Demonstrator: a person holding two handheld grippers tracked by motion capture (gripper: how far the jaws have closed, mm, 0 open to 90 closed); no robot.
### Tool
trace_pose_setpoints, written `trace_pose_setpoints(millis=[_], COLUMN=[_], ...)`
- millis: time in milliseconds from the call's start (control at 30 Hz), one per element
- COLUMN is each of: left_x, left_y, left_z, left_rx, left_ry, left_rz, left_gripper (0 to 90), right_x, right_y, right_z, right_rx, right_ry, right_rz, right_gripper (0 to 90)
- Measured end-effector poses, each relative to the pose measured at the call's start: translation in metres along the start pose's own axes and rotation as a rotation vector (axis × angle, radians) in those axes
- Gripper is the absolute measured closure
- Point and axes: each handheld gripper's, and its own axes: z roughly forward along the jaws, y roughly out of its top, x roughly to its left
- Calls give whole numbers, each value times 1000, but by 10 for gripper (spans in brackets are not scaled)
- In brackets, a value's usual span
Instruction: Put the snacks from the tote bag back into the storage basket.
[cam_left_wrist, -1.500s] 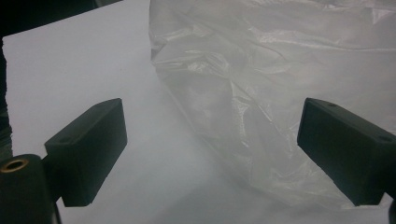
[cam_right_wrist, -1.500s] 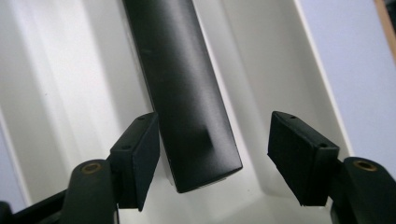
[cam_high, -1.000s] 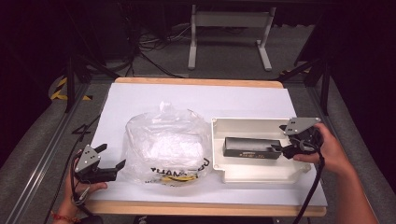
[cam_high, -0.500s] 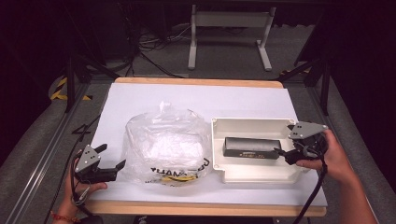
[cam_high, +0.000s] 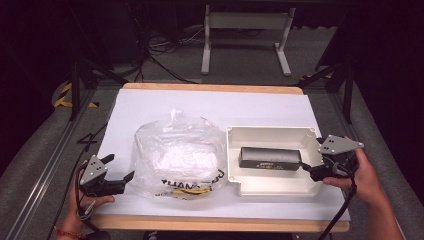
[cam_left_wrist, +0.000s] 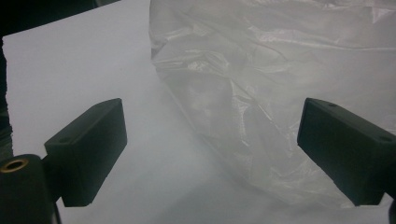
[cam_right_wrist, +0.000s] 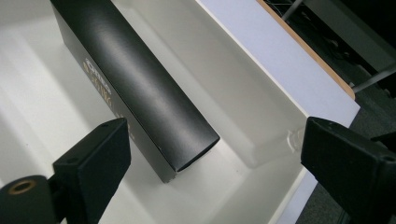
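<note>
A long black box (cam_high: 270, 158) lies flat in the white tray (cam_high: 270, 131) at the right of the table. My right gripper (cam_high: 311, 169) sits at the tray's right rim and points at the box's right end. Its jaws have just been opening. In the right gripper view the box (cam_right_wrist: 135, 84) ends between the wide-apart jaws of the right gripper (cam_right_wrist: 215, 140), and neither pad touches it. My left gripper (cam_high: 119, 168) rests open at the front left, beside a crumpled clear plastic bag (cam_high: 177, 155). In its own view the left gripper (cam_left_wrist: 210, 126) holds nothing, with the bag (cam_left_wrist: 289, 70) just ahead.
White paper (cam_high: 210, 107) covers the table top, which has a wooden edge at the back and front. The bag shows black print and something yellow (cam_high: 192, 190) near its front. Metal stand legs (cam_high: 245, 45) and cables lie on the floor beyond the table.
The right gripper's jaws opened off the black box's right end and the hand drew back to the right. The box stays in the tray. The left gripper kept still.
</note>
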Motion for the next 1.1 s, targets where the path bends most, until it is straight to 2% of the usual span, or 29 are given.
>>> trace_pose_setpoints(millis=[233, 533, 700, 967, 1067, 1100], left_x=[0, 0, 0, 0, 1, 1], left_y=[0, 0, 0, 0, 0, 0], left_z=[0, 0, 0, 0, 0, 0], left_rx=[1, 1, 1, -2, 1, 0], left_ry=[1, 1, 1, 1, 1, 1], left_rz=[1, -1, 0, -3, 1, -1], left_gripper=[93, 93, 92, 93, 92, 93], right_x=[2, 7, 9, 14, 16, 18], right_y=[-10, -32, -40, -53, -58, -63], right_z=[-3, -4, -4, -5, -6, -6], right_rx=[-15, -28, -42, -63, -62, -82], right_ry=[-9, -46, -48, -58, -79, -67], right_rz=[34, 95, 120, 137, 140, 164], right_gripper=[80, 77, 79, 77, 77, 77])
